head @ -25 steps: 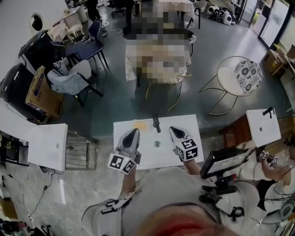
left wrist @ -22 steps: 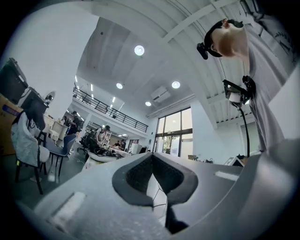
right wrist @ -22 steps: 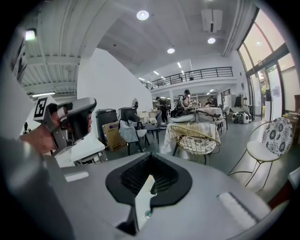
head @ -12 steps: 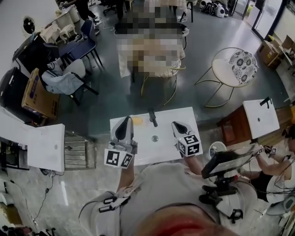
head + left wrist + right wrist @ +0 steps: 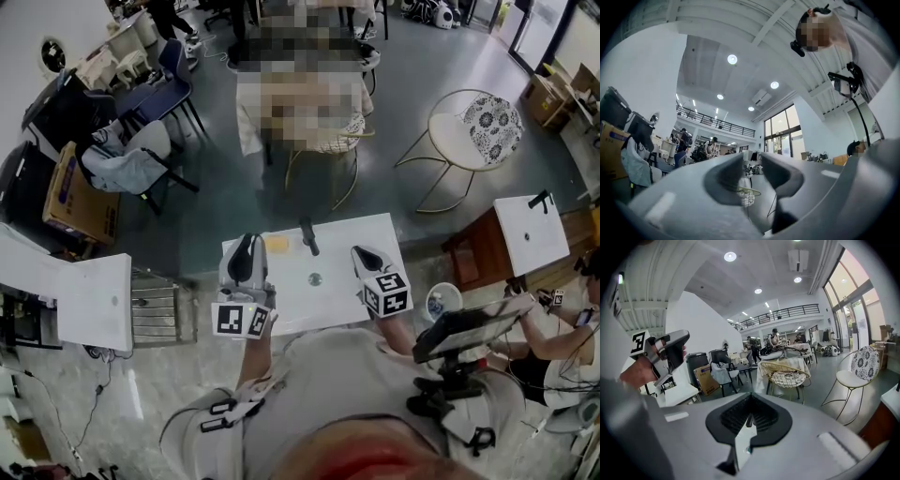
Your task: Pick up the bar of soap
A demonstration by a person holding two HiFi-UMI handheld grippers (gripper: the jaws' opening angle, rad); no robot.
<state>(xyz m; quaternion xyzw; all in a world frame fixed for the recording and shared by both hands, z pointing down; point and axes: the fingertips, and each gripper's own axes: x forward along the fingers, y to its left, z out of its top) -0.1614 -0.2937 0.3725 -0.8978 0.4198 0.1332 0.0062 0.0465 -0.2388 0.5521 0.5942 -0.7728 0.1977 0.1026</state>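
Just right of the left gripper's (image 5: 247, 246) tips, as seen from the head view, the soap (image 5: 276, 245) is laid on the back rim of the white sink (image 5: 323, 305), left of the faucet (image 5: 307, 236). That gripper is tilted upward, and its jaws are held a narrow gap apart with nothing between them; only the room is shown past them. Right of the drain (image 5: 315, 278), the right gripper (image 5: 362, 252) is held over the sink, well apart from the soap and angled down; its jaws are pressed together and nothing is gripped.
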